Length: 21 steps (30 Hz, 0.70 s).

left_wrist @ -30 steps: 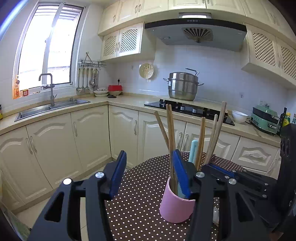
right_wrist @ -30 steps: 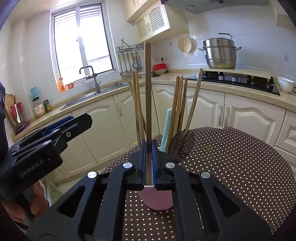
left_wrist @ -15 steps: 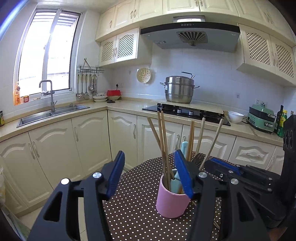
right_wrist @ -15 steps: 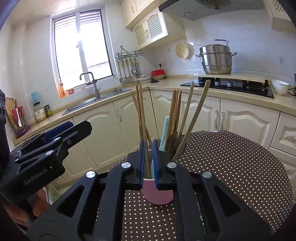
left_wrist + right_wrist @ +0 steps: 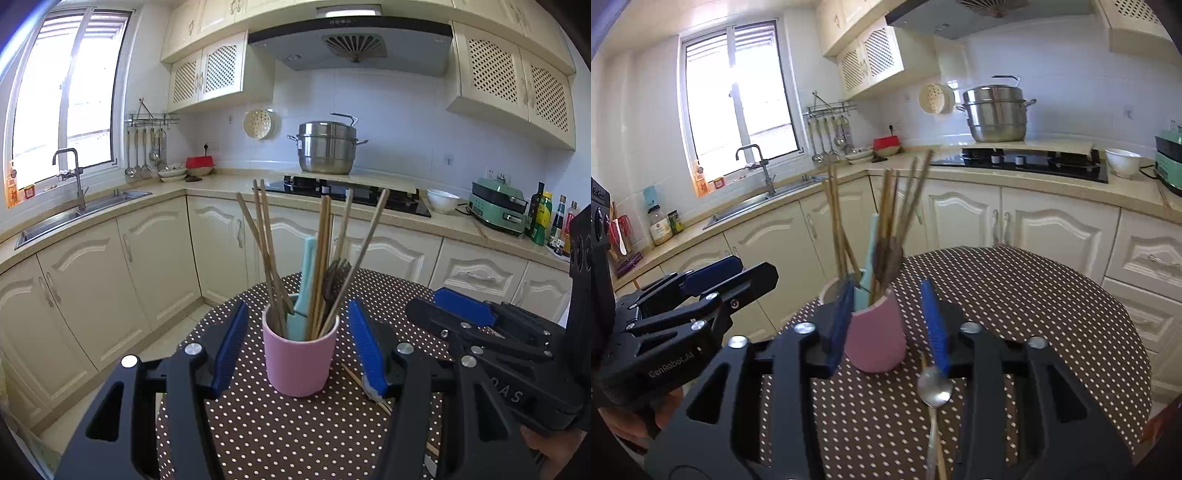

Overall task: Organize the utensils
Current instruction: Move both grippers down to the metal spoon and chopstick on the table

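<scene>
A pink cup (image 5: 300,354) stands on the dotted tablecloth (image 5: 280,428) and holds several wooden chopsticks (image 5: 266,240), a teal utensil (image 5: 306,280) and a dark fork. My left gripper (image 5: 297,347) is open, its blue pads on either side of the cup, not touching it. My right gripper (image 5: 886,325) is open and empty just in front of the cup (image 5: 875,339). A metal spoon (image 5: 934,391) lies on the cloth under the right gripper. A loose chopstick (image 5: 365,387) lies right of the cup.
The round table (image 5: 1052,314) is covered with a brown polka-dot cloth. Cream kitchen cabinets (image 5: 110,277), a sink (image 5: 74,218), a hob (image 5: 351,192) with a steel pot (image 5: 327,147) and a green appliance (image 5: 496,206) stand behind.
My right gripper has let go of the chopstick into the cup, opened and drawn back. The left gripper has pulled back a little and stayed open.
</scene>
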Tool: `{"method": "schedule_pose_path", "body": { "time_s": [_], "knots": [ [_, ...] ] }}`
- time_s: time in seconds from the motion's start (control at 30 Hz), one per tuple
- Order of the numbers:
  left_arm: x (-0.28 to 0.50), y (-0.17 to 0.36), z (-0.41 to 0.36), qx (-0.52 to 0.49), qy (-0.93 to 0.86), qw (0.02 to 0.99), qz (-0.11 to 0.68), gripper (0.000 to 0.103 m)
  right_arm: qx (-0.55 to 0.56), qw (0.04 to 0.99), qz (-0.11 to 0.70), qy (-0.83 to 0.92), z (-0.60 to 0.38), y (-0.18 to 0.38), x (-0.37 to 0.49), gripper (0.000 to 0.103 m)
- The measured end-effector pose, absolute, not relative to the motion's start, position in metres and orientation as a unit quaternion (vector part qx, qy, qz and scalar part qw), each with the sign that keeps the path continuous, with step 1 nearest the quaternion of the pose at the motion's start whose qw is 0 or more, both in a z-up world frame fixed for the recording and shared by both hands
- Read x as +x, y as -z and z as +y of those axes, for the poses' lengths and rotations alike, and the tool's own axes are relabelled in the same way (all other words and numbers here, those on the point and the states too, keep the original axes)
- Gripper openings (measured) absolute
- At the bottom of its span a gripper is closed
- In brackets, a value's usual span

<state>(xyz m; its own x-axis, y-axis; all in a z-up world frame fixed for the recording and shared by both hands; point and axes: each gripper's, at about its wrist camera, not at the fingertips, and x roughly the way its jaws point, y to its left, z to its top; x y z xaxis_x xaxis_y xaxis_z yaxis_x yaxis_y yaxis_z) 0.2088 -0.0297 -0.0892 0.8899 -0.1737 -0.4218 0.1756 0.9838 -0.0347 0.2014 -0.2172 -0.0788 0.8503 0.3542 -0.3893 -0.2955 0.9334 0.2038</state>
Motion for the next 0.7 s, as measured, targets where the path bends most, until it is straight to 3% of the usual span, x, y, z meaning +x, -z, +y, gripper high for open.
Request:
{"method": "schedule_pose_path", "body": {
  "time_s": [0.37,0.7],
  "knots": [
    [0.229,0.16,-0.082,0.009,0.165,0.911,0.378,0.056,0.096,0.948,0.285,-0.105,-0.27,0.138,0.184,0.054],
    [0.239,0.193,-0.076,-0.014,0.139,0.895,0.424,0.056,0.039,0.915,0.387,-0.107,-0.262,0.189,0.195,0.054]
  ]
}}
